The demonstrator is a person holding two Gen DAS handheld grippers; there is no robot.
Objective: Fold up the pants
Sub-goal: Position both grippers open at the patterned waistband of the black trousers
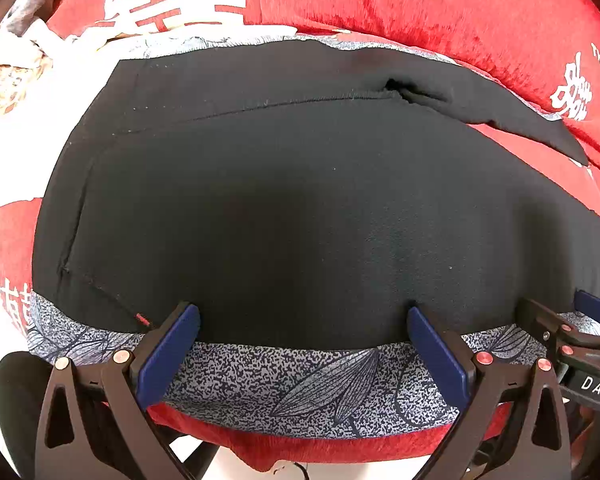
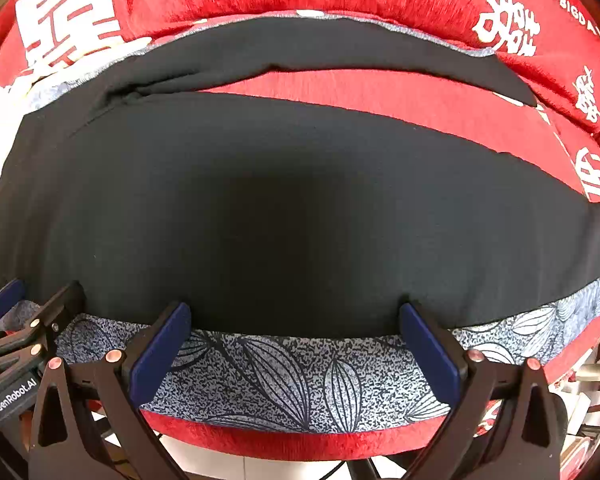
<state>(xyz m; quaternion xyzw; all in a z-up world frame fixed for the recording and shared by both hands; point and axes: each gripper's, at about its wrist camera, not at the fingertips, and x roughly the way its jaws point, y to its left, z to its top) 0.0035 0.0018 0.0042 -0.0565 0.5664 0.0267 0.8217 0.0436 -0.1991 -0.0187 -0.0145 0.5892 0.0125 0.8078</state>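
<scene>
Black pants [image 1: 300, 208] lie spread flat on a blue-grey leaf-print cloth [image 1: 308, 384] over a red cushion. The waist end is at the left in the left wrist view. In the right wrist view the two legs [image 2: 292, 216] lie apart, with red cushion showing between them. My left gripper [image 1: 304, 336] is open, its blue pads at the near edge of the pants. My right gripper [image 2: 296, 332] is open at the same near edge, further right. Each gripper shows in the other's view, the right [image 1: 572, 332] and the left [image 2: 24, 320].
Red cushions with white characters [image 2: 504, 20] rise behind the pants. The cushion's front edge [image 2: 284, 440] is just below the grippers, with tiled floor beneath. Crumpled white and patterned fabric [image 1: 16, 60] lies at the far left.
</scene>
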